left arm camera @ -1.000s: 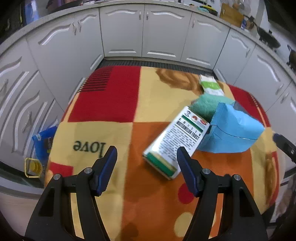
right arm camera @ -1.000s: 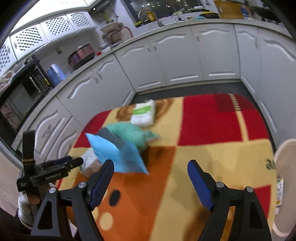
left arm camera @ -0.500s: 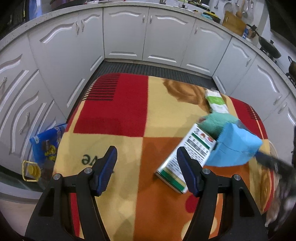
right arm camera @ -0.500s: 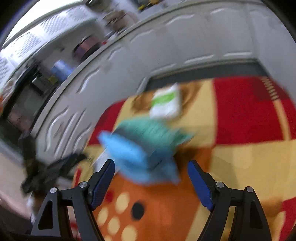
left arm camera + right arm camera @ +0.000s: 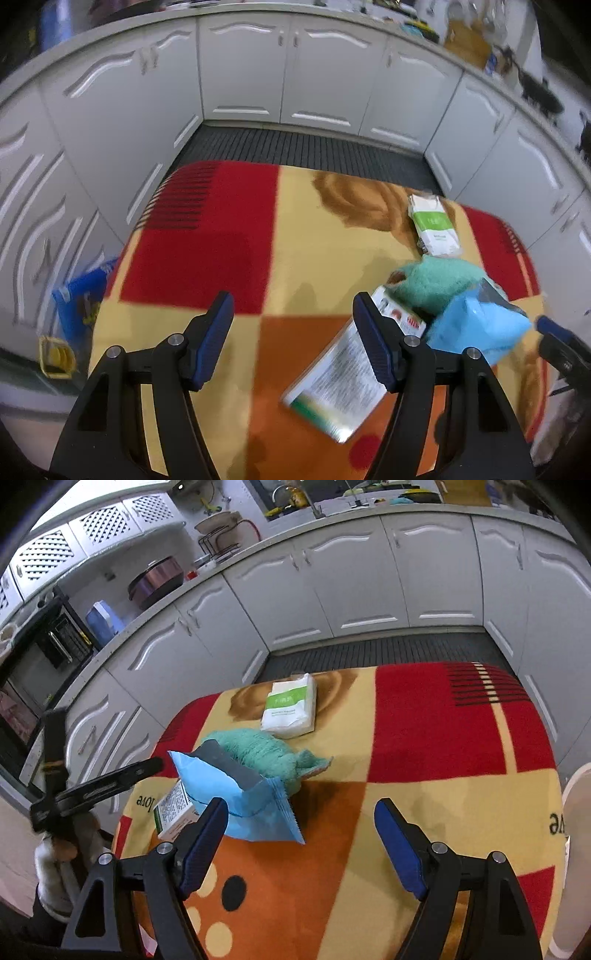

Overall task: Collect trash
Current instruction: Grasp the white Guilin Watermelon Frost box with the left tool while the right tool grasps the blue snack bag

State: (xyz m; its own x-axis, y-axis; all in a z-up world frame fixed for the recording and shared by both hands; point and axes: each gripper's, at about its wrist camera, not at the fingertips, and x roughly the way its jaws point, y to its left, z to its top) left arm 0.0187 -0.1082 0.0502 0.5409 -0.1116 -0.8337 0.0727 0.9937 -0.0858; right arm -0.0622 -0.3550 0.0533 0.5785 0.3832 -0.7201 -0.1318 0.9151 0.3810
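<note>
The left gripper [image 5: 291, 332] stands open and empty, its 2 fingers [image 5: 214, 332] over bare tablecloth [image 5: 229, 258]; the printed carton [image 5: 340, 384] lies just past its right finger. The right gripper [image 5: 299, 834] is also open and empty, with the torn blue snack bag [image 5: 240, 797] beside its left finger, resting against a green towel [image 5: 266, 753]; a tissue pack [image 5: 290, 707] lies beyond

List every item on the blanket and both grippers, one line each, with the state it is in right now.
left gripper: open, empty, above the blanket
right gripper: open, empty
blue bag: torn open at the top, leaning on the towel
green towel: crumpled in a heap
white carton: lying flat, partly under the bag
tissue pack: lying flat, apart from the heap
</note>
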